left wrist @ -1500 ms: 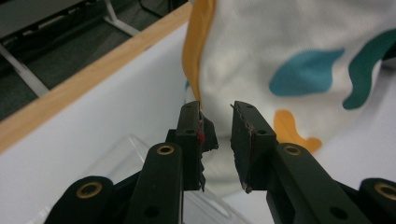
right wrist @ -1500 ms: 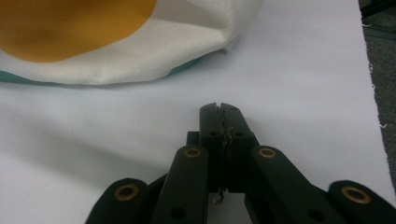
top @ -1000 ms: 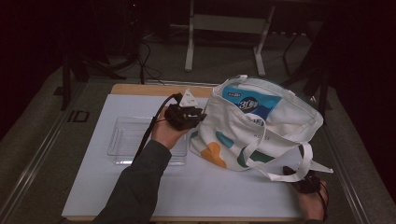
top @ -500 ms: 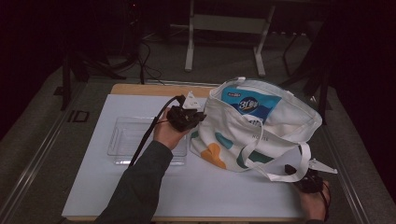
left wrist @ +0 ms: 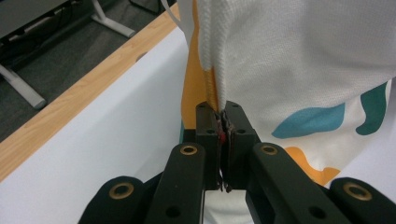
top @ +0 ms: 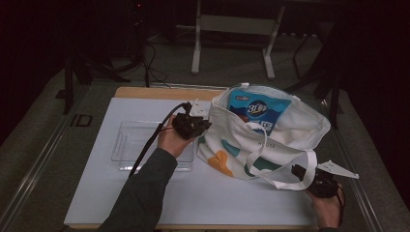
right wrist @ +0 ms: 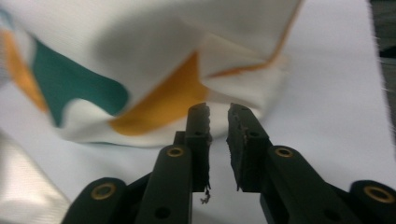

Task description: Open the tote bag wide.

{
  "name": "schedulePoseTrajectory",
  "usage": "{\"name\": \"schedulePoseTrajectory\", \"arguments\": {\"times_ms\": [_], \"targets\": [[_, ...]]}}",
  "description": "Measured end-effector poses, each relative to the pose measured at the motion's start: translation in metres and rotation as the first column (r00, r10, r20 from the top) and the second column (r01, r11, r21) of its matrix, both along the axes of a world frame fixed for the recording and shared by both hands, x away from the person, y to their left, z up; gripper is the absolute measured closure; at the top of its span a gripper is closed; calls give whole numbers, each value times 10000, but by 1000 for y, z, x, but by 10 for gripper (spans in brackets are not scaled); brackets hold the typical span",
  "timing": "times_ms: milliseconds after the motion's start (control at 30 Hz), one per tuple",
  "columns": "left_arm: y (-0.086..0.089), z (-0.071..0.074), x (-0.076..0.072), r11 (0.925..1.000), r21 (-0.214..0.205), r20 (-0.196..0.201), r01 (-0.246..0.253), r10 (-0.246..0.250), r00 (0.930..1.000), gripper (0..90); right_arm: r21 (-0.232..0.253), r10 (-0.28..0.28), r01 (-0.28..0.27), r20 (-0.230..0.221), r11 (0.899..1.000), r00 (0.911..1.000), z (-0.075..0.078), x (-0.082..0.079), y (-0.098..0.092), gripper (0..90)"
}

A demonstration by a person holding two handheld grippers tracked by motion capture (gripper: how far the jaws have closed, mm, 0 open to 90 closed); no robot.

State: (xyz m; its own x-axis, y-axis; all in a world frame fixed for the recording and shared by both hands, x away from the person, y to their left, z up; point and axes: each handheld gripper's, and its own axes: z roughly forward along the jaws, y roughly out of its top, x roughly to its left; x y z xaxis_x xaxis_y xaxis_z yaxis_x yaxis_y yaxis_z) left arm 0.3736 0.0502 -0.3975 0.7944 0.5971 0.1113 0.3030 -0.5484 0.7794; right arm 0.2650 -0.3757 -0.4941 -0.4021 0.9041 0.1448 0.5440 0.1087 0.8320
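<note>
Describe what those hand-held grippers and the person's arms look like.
Each hand-held gripper, left and right, is black with two flat jaws on arms with brass-ringed holes and a grey three-cornered plate. A black cable trails from the left. The left arm wears a dark sleeve.

The room is dark. A grey floor (top: 159, 63) lies behind the counter (top: 145, 93). A grey stand (top: 232, 29) with two legs sits there, beside black cables (top: 145, 67).

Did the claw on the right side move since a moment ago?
Yes. The right claw has lifted a little and slid outward toward the table's right edge, away from the tote bag. Its jaws have just been opening, with nothing between them.
</note>
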Motion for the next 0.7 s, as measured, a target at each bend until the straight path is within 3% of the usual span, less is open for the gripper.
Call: {"name": "schedulePoseTrajectory", "arguments": {"times_ms": [133, 300, 400, 600, 700], "targets": [[-1, -3, -1, 10000, 49, -31, 10, -10, 10000, 871, 607, 336, -349, 229, 9975, 9992, 8, -2, 1, 746], [-1, -6, -2, 10000, 74, -107, 17, -16, 9999, 871, 838, 496, -528, 393, 9951, 9980, 16, -5, 1, 671], [-1, -8, -3, 10000, 32, -143, 48, -48, 9999, 870, 1395, 515, -579, 491, 9885, 9975, 20, -5, -1, 612], [-3, -11, -4, 9999, 114, -197, 97, -95, 9998, 870, 2252, 120, -231, 505, 9740, 9987, 24, -2, -5, 596], [-3, -13, -5, 9998, 174, -276, 102, -97, 9996, 871, 2860, -10, -115, 438, 9582, 9990, 21, 1, -6, 588]]}}
